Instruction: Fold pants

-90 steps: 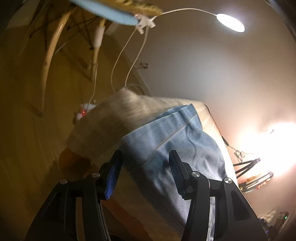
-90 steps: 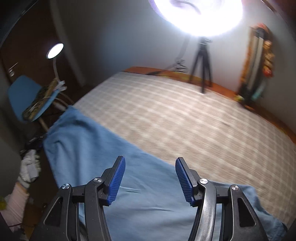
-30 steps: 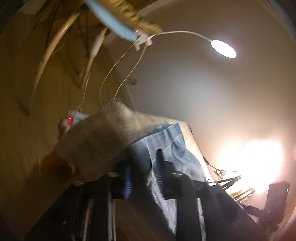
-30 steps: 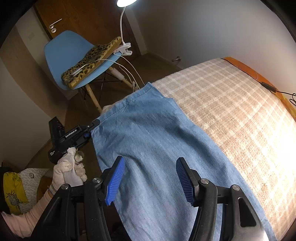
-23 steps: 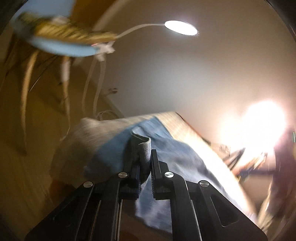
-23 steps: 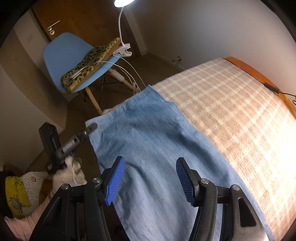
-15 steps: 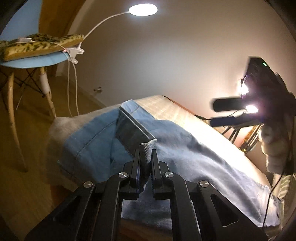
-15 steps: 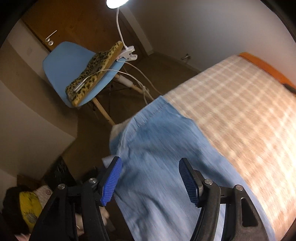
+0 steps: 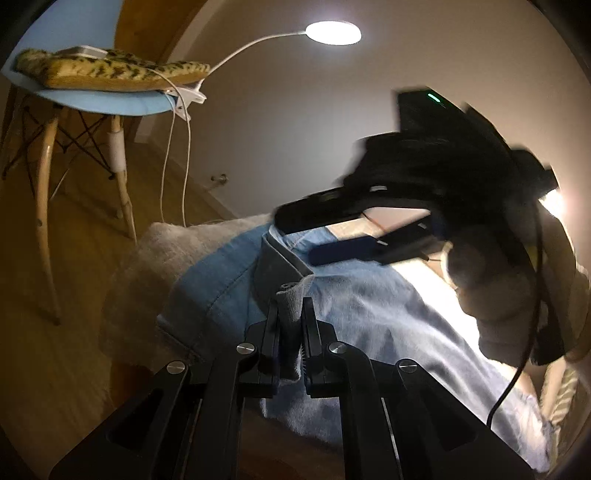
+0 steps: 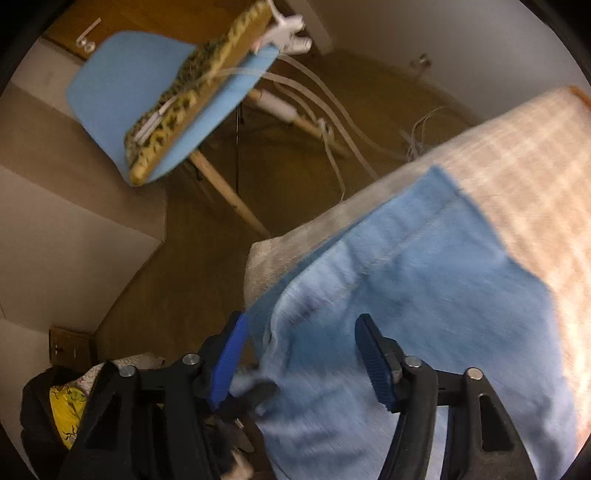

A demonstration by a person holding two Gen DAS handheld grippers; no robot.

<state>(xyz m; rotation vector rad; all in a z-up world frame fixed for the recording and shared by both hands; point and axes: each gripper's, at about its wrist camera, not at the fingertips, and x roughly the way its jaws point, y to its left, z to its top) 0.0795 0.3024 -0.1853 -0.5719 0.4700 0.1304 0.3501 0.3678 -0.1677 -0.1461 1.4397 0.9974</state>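
Observation:
Light blue denim pants (image 9: pixel 369 314) lie over the corner of a bed with a plaid cover (image 10: pixel 535 155). My left gripper (image 9: pixel 290 321) is shut on a raised fold of the pants' edge, which sticks up between its fingers. My right gripper (image 9: pixel 297 236) hovers just beyond it, over the turned-up band of the pants, held by a gloved hand (image 9: pixel 491 291). In the right wrist view the right gripper (image 10: pixel 301 354) points steeply down. Its jaws are closing, with the pants (image 10: pixel 424 295) edge between the blue pads (image 10: pixel 373 362), which do not press on it.
A blue chair (image 9: pixel 103 99) with a leopard cushion (image 10: pixel 192 92) and a clip lamp (image 9: pixel 332 33) stands on the wooden floor (image 9: pixel 55 369) beside the bed. White cables (image 9: pixel 166 158) hang from it. A yellow cloth (image 10: pixel 70 406) lies low left.
The left gripper has shut on the pants' edge, rolled and lifted a fold. The right gripper swung down to the same corner and its jaws narrowed.

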